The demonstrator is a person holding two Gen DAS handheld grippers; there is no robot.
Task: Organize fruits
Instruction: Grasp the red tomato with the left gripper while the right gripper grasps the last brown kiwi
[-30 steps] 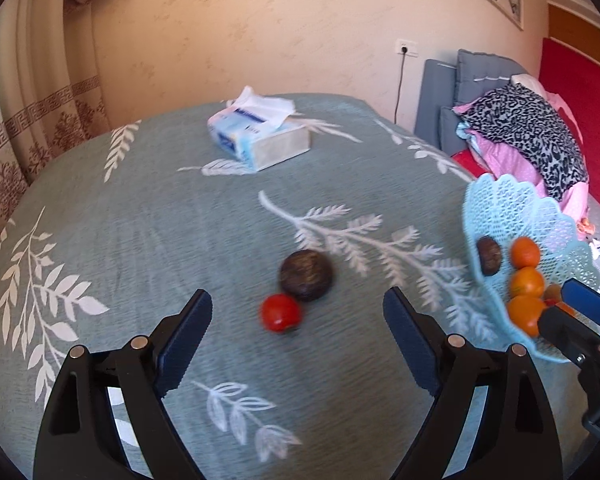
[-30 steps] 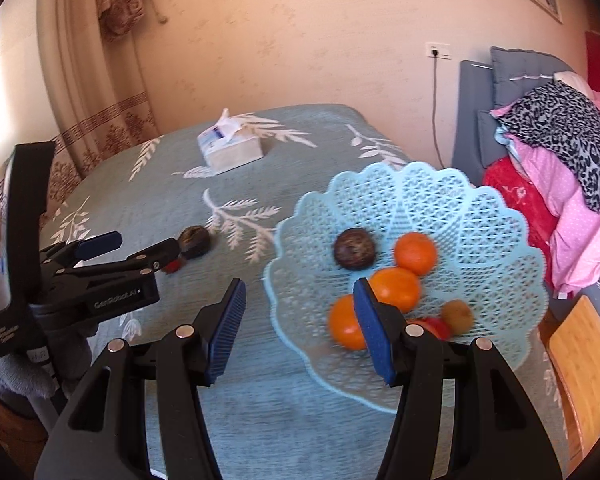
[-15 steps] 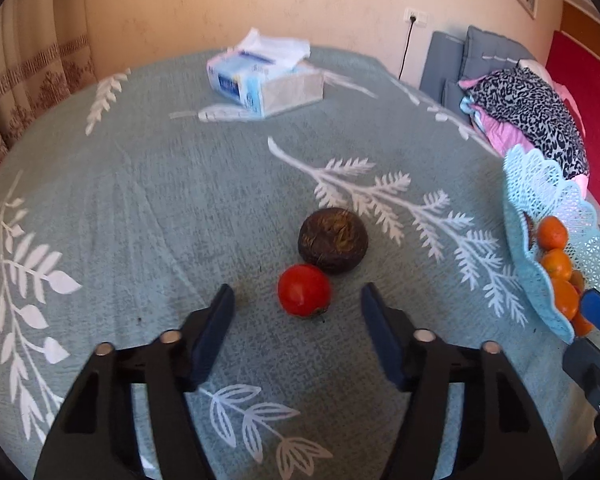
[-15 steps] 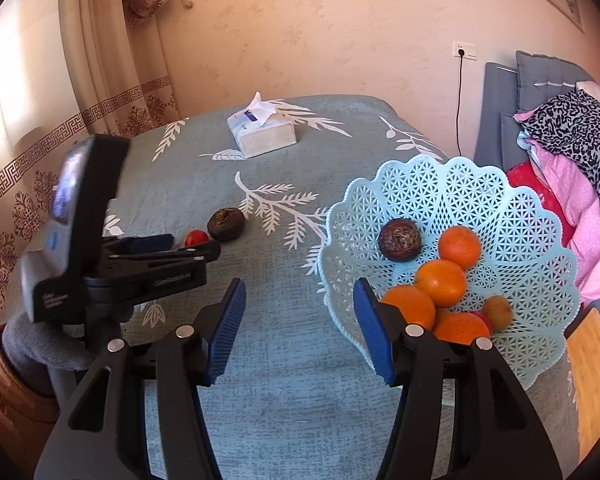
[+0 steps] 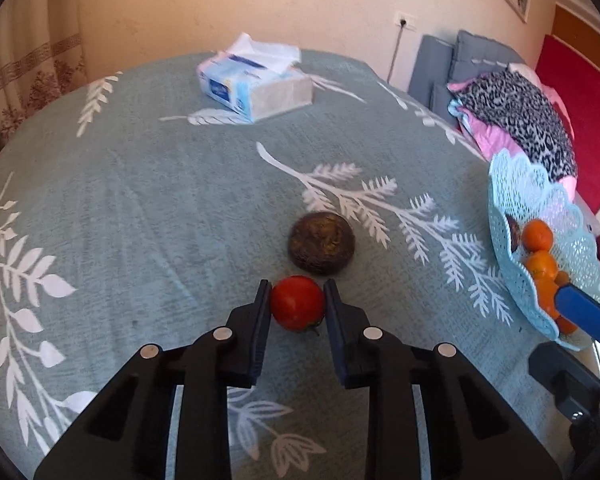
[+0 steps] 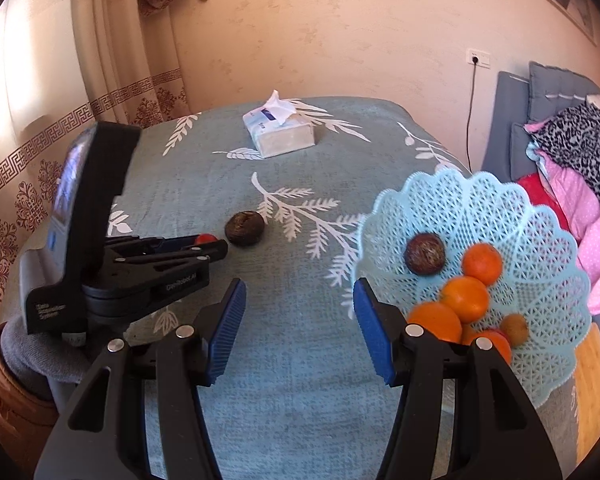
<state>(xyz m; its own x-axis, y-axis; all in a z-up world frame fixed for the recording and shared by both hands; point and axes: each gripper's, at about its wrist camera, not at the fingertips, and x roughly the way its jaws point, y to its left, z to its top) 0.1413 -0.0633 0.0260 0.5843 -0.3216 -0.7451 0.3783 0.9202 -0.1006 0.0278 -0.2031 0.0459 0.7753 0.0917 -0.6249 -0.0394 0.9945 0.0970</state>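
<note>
While the left gripper [image 5: 296, 300] pinches the red tomato [image 5: 297, 302] on the leaf-print tablecloth [image 5: 140, 200], the right gripper [image 6: 299, 312] hangs spread wide with nothing between its pads

Just beyond the tomato lies a dark brown fruit [image 5: 321, 242]; oranges [image 6: 465, 298] and another brown fruit sit in the light-blue lattice basket [image 6: 540, 240]. White print on the left gripper's body seems to read "Data Acquisition System"; the tissue box [image 6: 279, 132] lettering is too small to read

Left wrist view: we look low and close along the fingers across the tablecloth [image 5: 140, 184] toward the far wall, basket [image 5: 512, 184] at right edge. Right wrist view: we sit higher and further back, same heading. We share the tissue box [image 5: 256, 84] [image 6: 280, 132], dark fruit [image 5: 321, 243] [image 6: 245, 228] and basket [image 6: 480, 196].
</note>
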